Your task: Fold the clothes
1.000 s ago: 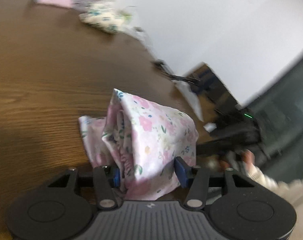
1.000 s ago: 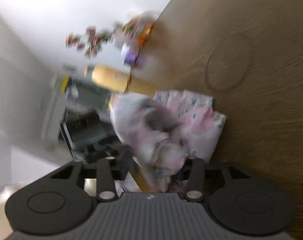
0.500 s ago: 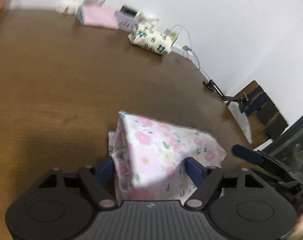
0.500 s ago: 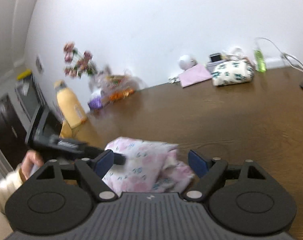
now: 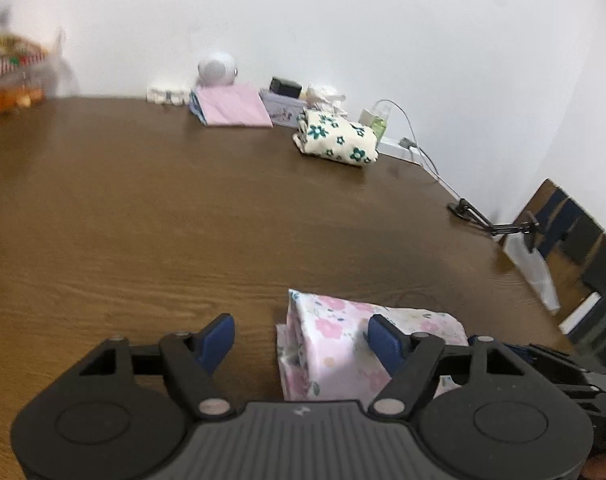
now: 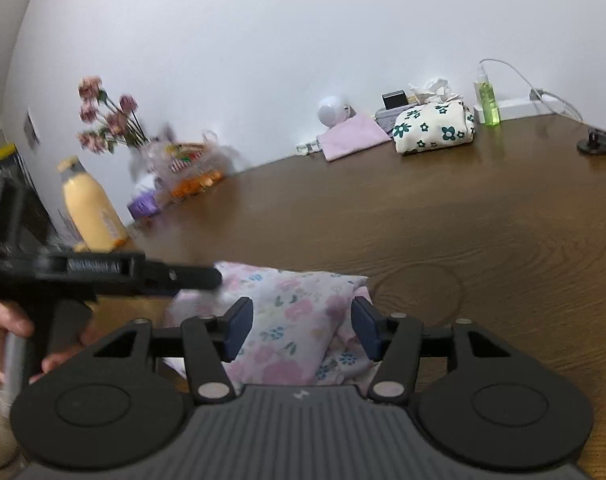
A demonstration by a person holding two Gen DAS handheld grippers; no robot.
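One pink floral garment (image 5: 335,344) lies bundled at the near edge of the surface (image 5: 183,208).
Both tools, left tool (image 5: 301,340) and right tool (image 6: 301,328), hover with jaws spread, holding nothing; light, limp, wrinkly cloth is probably best pinched at a layered outer edge.

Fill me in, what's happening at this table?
A person holds a gripper in each hand over a folded pink floral garment lying on the wooden table. The left gripper and right gripper are both open, gripping nothing. A folded cream floral garment sits at the far edge.
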